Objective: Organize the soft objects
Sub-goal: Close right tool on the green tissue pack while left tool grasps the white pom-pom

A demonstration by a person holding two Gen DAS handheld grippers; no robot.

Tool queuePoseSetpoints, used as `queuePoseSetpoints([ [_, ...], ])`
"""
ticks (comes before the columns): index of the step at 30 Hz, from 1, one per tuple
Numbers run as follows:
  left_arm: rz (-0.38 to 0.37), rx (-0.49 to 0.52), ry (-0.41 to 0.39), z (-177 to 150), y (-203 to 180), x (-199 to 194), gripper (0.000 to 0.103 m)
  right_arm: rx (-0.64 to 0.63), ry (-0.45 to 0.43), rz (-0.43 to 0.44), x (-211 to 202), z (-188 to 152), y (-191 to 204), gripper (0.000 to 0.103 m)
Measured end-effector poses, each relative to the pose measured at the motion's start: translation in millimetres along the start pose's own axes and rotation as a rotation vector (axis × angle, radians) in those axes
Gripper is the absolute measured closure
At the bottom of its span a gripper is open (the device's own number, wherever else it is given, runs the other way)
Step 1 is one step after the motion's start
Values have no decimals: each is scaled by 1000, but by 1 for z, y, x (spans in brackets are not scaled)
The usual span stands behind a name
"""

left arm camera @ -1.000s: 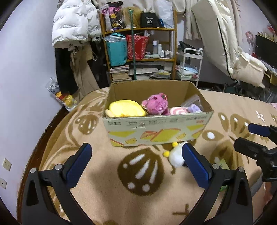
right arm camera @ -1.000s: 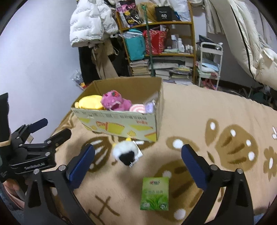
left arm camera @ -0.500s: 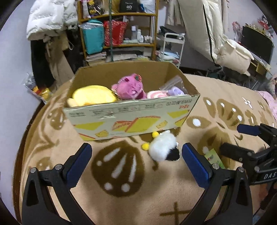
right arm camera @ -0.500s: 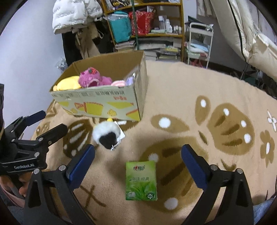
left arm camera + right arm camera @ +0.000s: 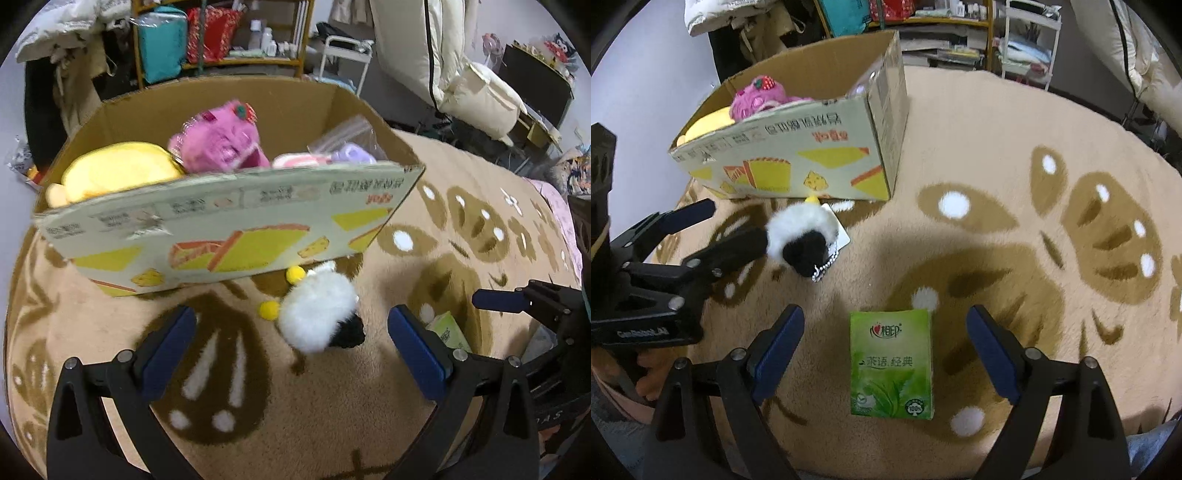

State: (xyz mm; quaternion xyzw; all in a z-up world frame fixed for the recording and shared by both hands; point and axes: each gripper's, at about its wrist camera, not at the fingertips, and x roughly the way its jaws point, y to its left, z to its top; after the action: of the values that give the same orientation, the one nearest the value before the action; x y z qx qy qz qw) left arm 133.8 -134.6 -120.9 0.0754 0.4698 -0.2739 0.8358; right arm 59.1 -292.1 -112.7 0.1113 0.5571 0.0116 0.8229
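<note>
Left gripper (image 5: 291,336): jaws wide apart, nothing clamped; the white-and-black plush toy (image 5: 319,317) lies on the blanket between the blue pads, touching neither
Right gripper (image 5: 884,350): jaws wide and just closing a little; the green tissue pack (image 5: 892,365) lies flat between the pads, not gripped
Plush toy: fluffy white body with a black end and yellow pompoms, resting on the blanket just in front of the cardboard box (image 5: 221,229); a small bead chain and a white tag show beside it in the right wrist view
Tissue pack: on the blanket, near the plush toy, on the side away from the box
Cardboard box: open top, printed front wall, standing on the blanket
Box contents: yellow plush (image 5: 118,173) at the left end, pink plush (image 5: 221,142) in the middle, a pink-and-white soft item (image 5: 301,160) and a clear zip bag (image 5: 347,142) at the right end
Blanket (image 5: 1015,147): tan with brown and white pattern, covering the work surface
Person: a hand (image 5: 646,380) grips the left tool's handle at the left edge of the right wrist view
</note>
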Motion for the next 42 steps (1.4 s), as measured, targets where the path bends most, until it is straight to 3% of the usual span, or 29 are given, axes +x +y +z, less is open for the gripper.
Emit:
queuePoseSetpoints([
  [12,-25,-12,80,2,-3,42,2,50,144,-12,30,-9,-9,19],
  [16,-13,11,94,3,-10,55,3,51,175,4,39,-12,-6,30],
  [18,-8,23,101,3,-12,59,7,49,186,3,43,-12,-5,42],
  [22,7,30,89,0,-18,65,9,43,181,-2,46,-16,1,44],
  [25,28,53,91,-1,-23,69,23,37,179,-4,50,-19,4,44],
  [31,67,67,79,-3,-27,71,29,28,174,9,45,-16,2,45],
  [34,87,69,75,-4,-29,69,41,12,160,8,42,-12,6,46],
  [35,91,63,78,-5,-27,68,48,9,157,9,41,-11,7,46],
  [38,73,19,82,-6,-19,63,56,9,150,13,40,-9,8,46],
  [42,71,-14,75,-8,-7,54,62,19,130,26,37,-7,6,46],
])
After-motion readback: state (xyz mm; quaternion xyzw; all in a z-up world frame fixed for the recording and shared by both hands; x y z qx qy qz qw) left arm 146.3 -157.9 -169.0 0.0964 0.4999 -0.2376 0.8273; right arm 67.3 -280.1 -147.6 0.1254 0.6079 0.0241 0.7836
